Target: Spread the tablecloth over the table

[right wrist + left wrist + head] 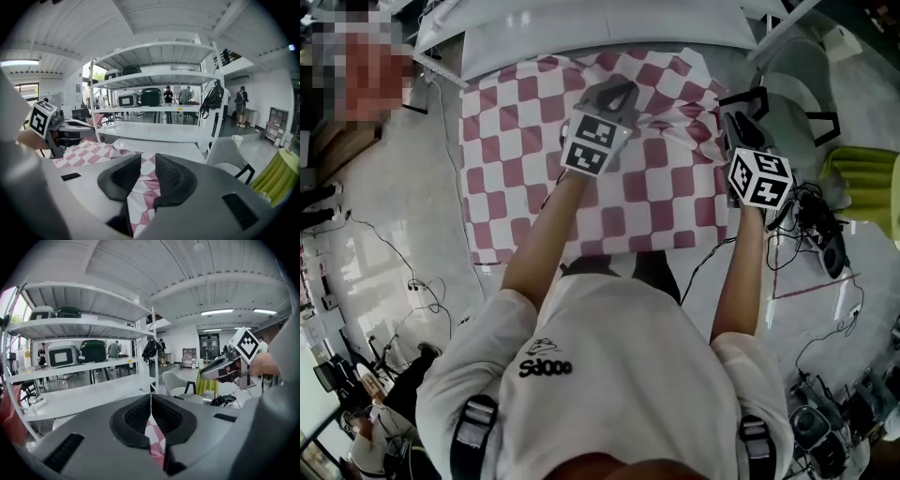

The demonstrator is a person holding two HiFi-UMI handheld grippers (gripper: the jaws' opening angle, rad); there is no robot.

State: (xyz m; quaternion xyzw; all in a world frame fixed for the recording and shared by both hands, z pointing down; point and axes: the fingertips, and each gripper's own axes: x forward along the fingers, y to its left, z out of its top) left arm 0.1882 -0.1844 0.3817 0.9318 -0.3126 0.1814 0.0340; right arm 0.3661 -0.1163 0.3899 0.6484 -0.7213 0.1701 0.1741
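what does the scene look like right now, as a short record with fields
cloth: red-and-white checked tablecloth, fairly flat at the near end, rumpled at the far right end
left tool: shut, a fold of the tablecloth pinched between its pads
right tool: jaws apart, tablecloth lying between them, not pinched
surroundings: white shelving beyond, cables on the floor at right
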